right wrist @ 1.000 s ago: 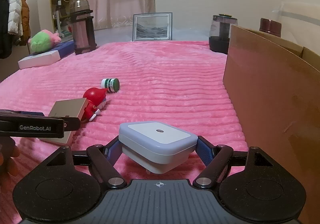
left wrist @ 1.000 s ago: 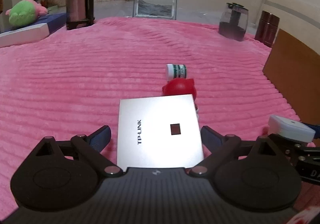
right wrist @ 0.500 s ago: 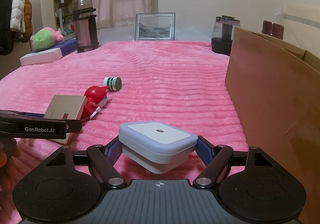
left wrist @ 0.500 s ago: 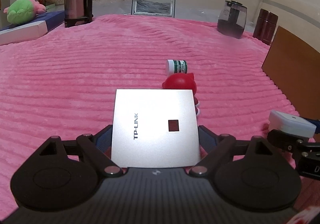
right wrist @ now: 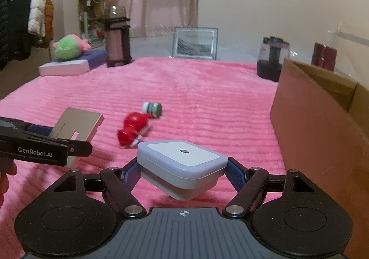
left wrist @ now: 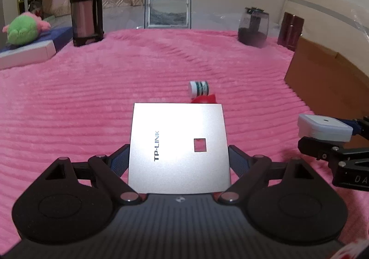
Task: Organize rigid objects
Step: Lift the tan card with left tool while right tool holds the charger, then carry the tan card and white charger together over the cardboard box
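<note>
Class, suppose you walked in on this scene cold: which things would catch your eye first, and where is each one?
First comes the bright pink ribbed blanket that covers the whole surface. Next, the two held items: a silver TP-LINK box clamped in the left gripper and a white square device clamped in the right gripper. Then the red toy figure lying mid-blanket beside a small green-labelled bottle, with the open cardboard box at the right edge.

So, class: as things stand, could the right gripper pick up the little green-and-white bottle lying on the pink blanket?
Probably not yet. The right gripper is shut on the white plug-in device, so its jaws are occupied. The green-and-white bottle lies unobstructed beyond the red toy.
</note>
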Tool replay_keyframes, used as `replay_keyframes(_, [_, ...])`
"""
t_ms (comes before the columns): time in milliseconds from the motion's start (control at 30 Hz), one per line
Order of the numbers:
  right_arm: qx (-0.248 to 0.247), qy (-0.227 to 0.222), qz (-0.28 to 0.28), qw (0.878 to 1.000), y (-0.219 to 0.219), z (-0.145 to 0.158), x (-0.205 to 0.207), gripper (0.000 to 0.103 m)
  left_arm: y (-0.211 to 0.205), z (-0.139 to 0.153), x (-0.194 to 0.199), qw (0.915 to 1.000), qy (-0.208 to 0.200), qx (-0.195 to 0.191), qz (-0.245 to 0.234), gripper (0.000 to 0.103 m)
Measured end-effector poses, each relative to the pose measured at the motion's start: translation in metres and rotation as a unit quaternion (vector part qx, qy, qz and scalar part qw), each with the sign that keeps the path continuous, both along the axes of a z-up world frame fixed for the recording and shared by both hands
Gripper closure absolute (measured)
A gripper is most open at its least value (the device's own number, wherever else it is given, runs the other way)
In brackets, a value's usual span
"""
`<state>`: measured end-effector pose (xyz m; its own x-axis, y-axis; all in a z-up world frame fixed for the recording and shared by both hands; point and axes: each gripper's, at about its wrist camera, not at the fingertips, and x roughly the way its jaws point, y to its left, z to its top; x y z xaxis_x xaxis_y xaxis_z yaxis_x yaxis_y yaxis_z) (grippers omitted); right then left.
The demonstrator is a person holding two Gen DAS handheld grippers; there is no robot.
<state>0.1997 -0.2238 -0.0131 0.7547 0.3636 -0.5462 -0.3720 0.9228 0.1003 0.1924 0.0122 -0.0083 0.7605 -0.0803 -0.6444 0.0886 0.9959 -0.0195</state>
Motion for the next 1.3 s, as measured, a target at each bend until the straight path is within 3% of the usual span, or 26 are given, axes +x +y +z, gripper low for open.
replay_keyframes(333, [0.016, -0.017, 0.012, 1.0, -0.028, 0.056, -0.04, 0.029, -0.024, 0.056, -0.03, 0.9978, -0.02, -0.012, -0.062, 0.018])
replay_keyframes(600, [0.024, -0.009, -0.014, 1.0, -0.102, 0.1, -0.062, 0.029, -0.074, 0.094, -0.039, 0.9868, -0.028, -0.026, -0.158, 0.018])
replay_keyframes(767, [0.015, 0.002, -0.034, 0.999, -0.162, 0.12, -0.061, 0.029, -0.117, 0.113, -0.034, 0.9726, -0.029, -0.021, -0.23, 0.018])
replay_keyframes(933, [-0.027, 0.018, -0.03, 0.999, -0.209, 0.127, -0.05, 0.029, -0.164, 0.126, -0.022, 0.9554, -0.022, -0.011, -0.294, 0.018])
replay_keyframes(1300, [-0.124, 0.082, 0.058, 0.987, -0.251, 0.111, -0.016, 0.029, -0.264, 0.137, 0.013, 0.9108, 0.003, 0.061, -0.408, 0.018])
